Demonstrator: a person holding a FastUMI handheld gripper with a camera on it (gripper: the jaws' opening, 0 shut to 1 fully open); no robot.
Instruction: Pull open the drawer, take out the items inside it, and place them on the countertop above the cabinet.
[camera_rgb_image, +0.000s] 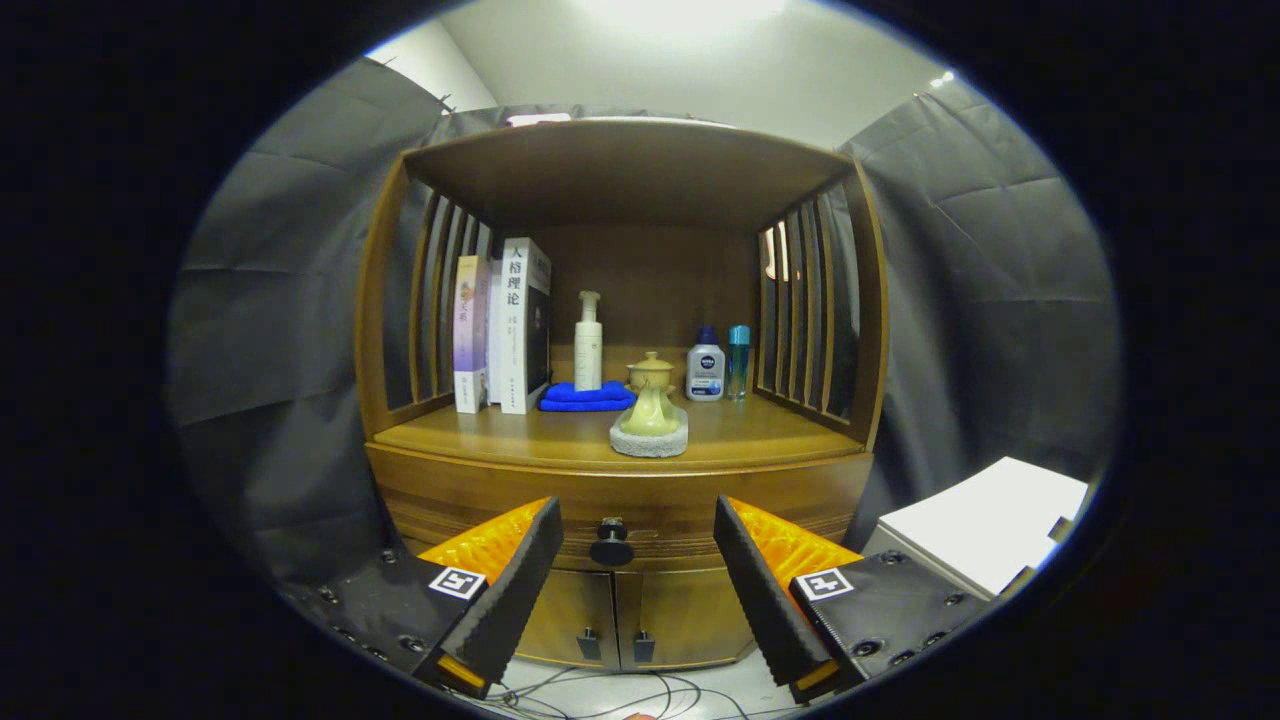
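A wooden cabinet stands ahead with a closed drawer under its countertop. The drawer's dark round knob sits between my fingertips and some way beyond them. My gripper is open, with nothing between its fingers. What is inside the drawer is hidden. On the countertop stand books, a white pump bottle on a folded blue cloth, a small ceramic pot figure on a grey stone base, a white-and-blue bottle and a slim blue bottle.
Below the drawer are two closed cabinet doors with small handles. A white box stands to the right of the cabinet. Cables lie on the floor in front. Slatted wooden sides and a top shelf enclose the countertop.
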